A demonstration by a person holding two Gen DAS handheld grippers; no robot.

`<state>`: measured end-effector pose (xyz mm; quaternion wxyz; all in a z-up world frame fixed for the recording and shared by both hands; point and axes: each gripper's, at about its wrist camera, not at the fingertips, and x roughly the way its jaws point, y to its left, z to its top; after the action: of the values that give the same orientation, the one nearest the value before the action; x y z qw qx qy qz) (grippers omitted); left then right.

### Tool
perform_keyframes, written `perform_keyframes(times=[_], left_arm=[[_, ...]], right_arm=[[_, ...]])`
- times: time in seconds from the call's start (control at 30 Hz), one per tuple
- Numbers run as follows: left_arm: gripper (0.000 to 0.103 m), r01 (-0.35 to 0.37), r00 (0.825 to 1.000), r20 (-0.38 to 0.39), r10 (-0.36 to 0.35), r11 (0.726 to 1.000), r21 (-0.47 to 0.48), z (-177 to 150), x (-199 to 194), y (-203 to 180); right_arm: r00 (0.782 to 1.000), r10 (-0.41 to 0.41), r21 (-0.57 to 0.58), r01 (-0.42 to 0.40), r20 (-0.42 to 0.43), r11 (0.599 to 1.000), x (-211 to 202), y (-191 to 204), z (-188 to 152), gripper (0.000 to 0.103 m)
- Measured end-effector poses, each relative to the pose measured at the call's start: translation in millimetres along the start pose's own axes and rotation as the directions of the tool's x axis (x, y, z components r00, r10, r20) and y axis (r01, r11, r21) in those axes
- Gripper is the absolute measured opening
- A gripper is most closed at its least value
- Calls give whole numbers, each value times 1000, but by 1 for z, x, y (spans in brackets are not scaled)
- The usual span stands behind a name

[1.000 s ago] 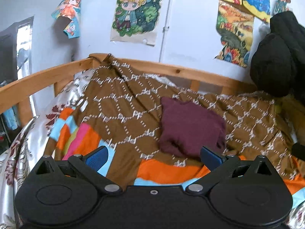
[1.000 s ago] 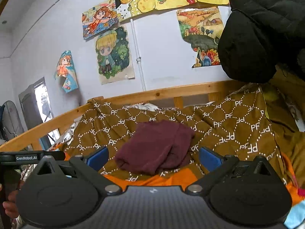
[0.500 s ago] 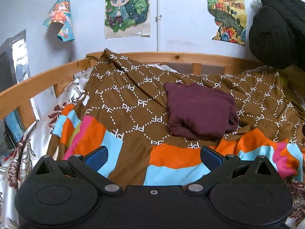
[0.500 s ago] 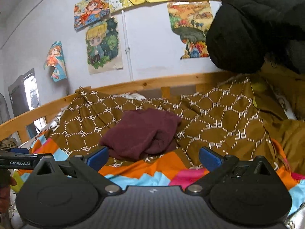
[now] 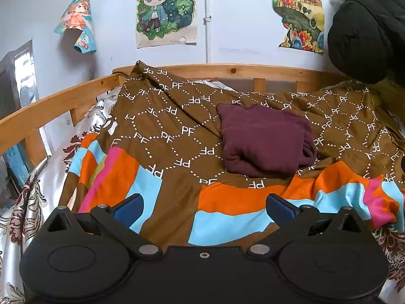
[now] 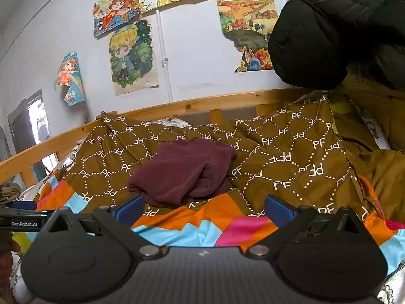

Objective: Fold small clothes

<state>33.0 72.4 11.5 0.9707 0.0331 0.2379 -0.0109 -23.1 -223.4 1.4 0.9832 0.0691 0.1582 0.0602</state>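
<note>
A maroon garment (image 5: 265,141), soft and matte, lies folded into a rough rectangular bundle on the brown part of a bedspread (image 5: 167,136), its thick rolled edges facing near and right. The spread is smooth, slightly shiny cloth printed with white dotted hexagons and "PF" letters, giving way nearer to blocks of orange, sky blue and pink. Both pairs of tongs hang clear of the garment on its near side: the left tongs (image 5: 203,206) and the right tongs (image 6: 203,206) each stand wide open, blue-padded tips well apart, holding nothing. A pale wooden bed rail (image 5: 240,69) curves behind the spread, and a silvery satin sheet (image 5: 33,202) with dark red scrollwork shows at the left. The right wrist view alone catches the other handset at its left edge, and a fuller bulk of the quilted black jacket (image 6: 329,30) hanging at far right. Cartoon posters (image 5: 165,7) are stuck to the white wall.
</note>
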Motion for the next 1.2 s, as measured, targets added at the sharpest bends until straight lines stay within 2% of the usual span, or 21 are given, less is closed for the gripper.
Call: perform_keyframes(times=[1.2], left_arm=[[102, -6, 1000, 2, 7, 1000, -11, 0, 0, 2]], right_arm=[[1000, -2, 9, 2, -4, 1000, 0, -3, -1, 103]])
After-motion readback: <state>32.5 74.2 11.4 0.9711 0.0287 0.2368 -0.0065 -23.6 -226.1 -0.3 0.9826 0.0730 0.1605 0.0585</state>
